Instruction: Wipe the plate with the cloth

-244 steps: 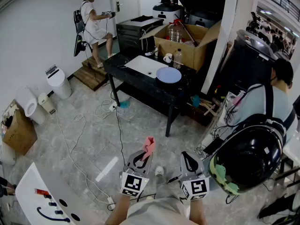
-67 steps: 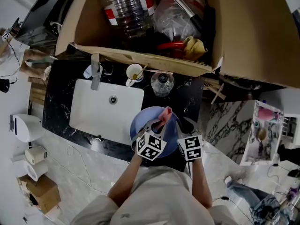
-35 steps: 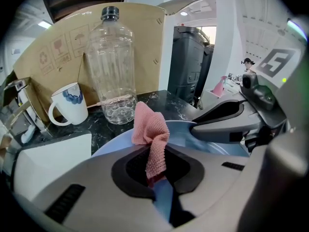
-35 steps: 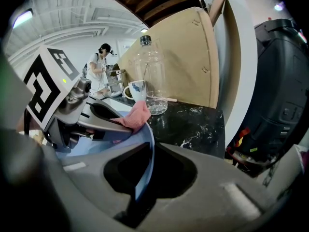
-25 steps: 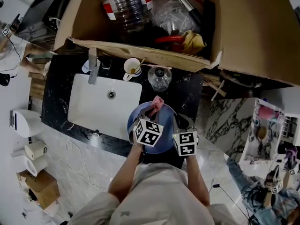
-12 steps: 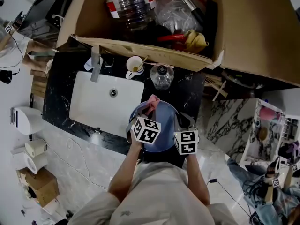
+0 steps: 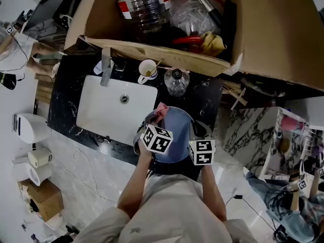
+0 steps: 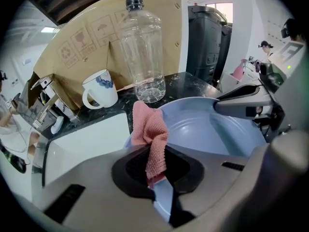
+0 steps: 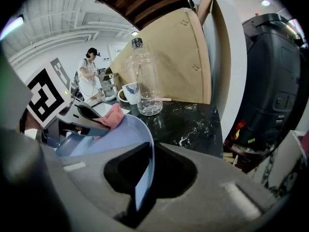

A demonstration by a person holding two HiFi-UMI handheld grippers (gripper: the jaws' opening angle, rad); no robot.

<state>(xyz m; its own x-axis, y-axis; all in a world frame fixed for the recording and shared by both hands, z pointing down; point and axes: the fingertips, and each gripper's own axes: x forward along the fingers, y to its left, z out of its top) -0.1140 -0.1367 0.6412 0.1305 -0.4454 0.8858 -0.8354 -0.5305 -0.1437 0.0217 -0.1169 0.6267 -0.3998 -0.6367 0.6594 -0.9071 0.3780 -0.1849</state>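
Over the counter (image 7: pixel 208 101), the right gripper (image 9: pixel 144 179) pinches the plate (image 8: pixel 207 135) by its rim. The left gripper (image 8: pixel 158 179) clamps the cloth (image 8: pixel 150 129), draped on the plate's left edge

- The near part of the blue plate (image 7: pixel 177 128) is hidden under the left gripper (image 7: pixel 153 117) and the right gripper (image 7: pixel 199 128).
- The bottom end of the pink cloth (image 8: pixel 150 138) goes down between the left gripper's jaws, out of sight.
- The big bottle (image 7: pixel 143 6) in the cardboard box (image 7: pixel 273 39) is cut off by the top edge.
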